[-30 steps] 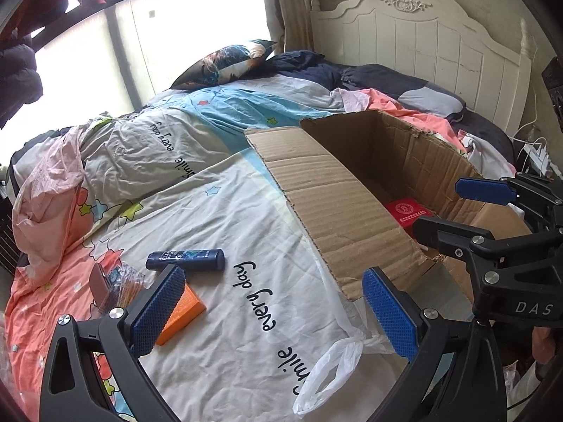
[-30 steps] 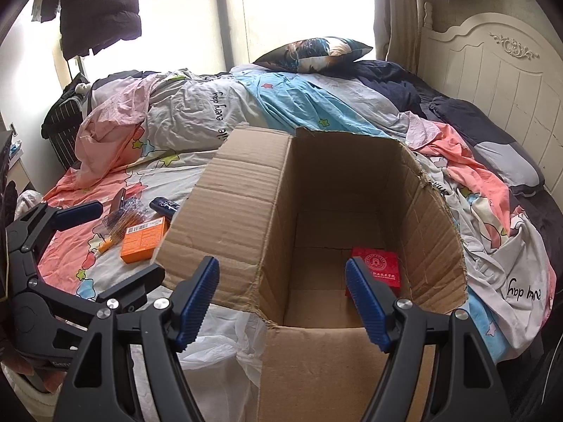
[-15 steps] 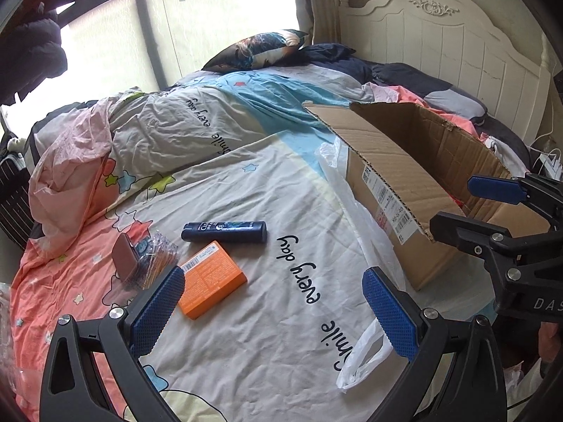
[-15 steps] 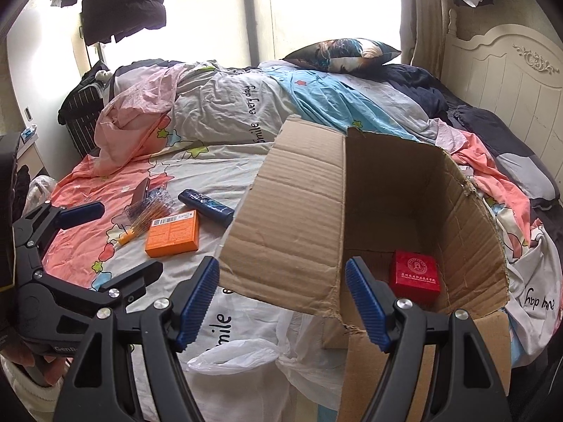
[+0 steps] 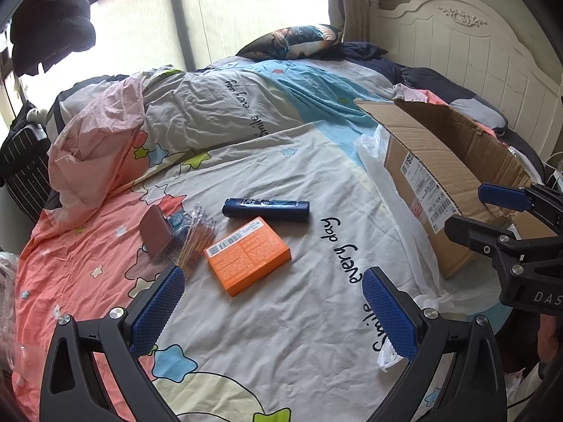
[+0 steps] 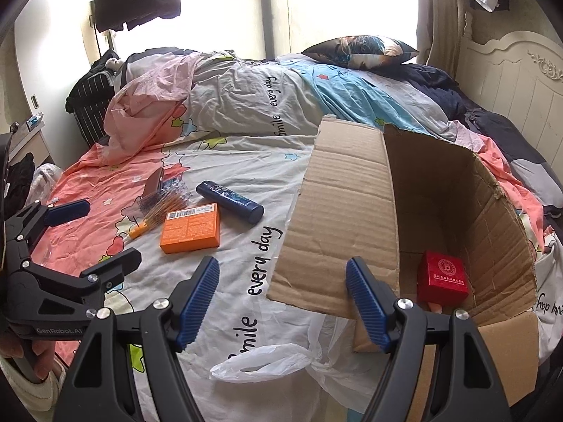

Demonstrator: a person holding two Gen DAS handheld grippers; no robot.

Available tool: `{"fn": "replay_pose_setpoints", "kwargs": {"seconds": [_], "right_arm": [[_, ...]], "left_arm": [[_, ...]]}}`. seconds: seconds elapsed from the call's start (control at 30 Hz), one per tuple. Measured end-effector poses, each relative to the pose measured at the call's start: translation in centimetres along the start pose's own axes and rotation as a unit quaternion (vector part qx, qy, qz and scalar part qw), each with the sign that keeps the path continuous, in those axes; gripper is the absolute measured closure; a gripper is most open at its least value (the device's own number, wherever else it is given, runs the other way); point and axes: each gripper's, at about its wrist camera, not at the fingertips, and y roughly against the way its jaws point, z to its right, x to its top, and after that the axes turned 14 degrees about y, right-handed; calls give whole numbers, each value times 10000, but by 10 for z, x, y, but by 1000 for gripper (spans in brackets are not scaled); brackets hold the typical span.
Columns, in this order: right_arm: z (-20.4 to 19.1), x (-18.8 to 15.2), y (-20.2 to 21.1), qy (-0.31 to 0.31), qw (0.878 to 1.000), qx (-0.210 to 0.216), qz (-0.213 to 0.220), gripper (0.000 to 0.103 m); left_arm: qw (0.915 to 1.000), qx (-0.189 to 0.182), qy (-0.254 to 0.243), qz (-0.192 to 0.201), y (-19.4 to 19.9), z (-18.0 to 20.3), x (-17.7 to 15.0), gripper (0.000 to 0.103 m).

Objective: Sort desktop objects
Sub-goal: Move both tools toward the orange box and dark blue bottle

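**Left wrist view: loose items lie on soft bedding beside an open box**

Left wrist view shows the left gripper [image 5: 272, 311] released, jaws wide and holding nothing, hovering over the near edge of the bed [image 5: 316, 369]. Just ahead lie an orange box [image 5: 248, 255], a blue tube [image 5: 266, 208] touching its far corner, a bundle of sticks [image 5: 197, 242] in clear wrap and a brown case [image 5: 156, 234] propped against it. The right gripper [image 6: 283, 302] is likewise released and empty, poised over the near flap of the carton [image 6: 337, 218], which stands toward the bed's right edge. A red box [image 6: 442, 276] already rests on the carton's floor; four items remain out on the quilt, so the sorting looks part done

The risks, as a judgement: the quilt is soft and creased, so jaws pressing down on the flat orange box may sink it into the fabric or pinch cloth along with it. The tube is round and could roll toward the near edge if nudged. The wrap on the sticks looks slick and slack, and a grip on it alone may let the contents slide or spill. The case stands on edge and would likely topple if the bundle moves. The carton's flap leans out over the quilt and a white bag [image 6: 267, 360] trails beneath it; an arm swinging in low could catch either and shift the carton
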Motion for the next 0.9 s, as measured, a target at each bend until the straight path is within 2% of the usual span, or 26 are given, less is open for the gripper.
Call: {"fn": "replay_pose_setpoints", "kwargs": {"seconds": [0.47, 0.9], "right_arm": [[-34, 14, -21, 308, 9994, 149, -57, 31], [-60, 25, -54, 510, 9977, 365, -252, 31]], "left_arm": [[9981, 223, 537, -222, -20, -58, -11, 0], [9949, 521, 796, -328, -35, -102, -17, 0]]}}
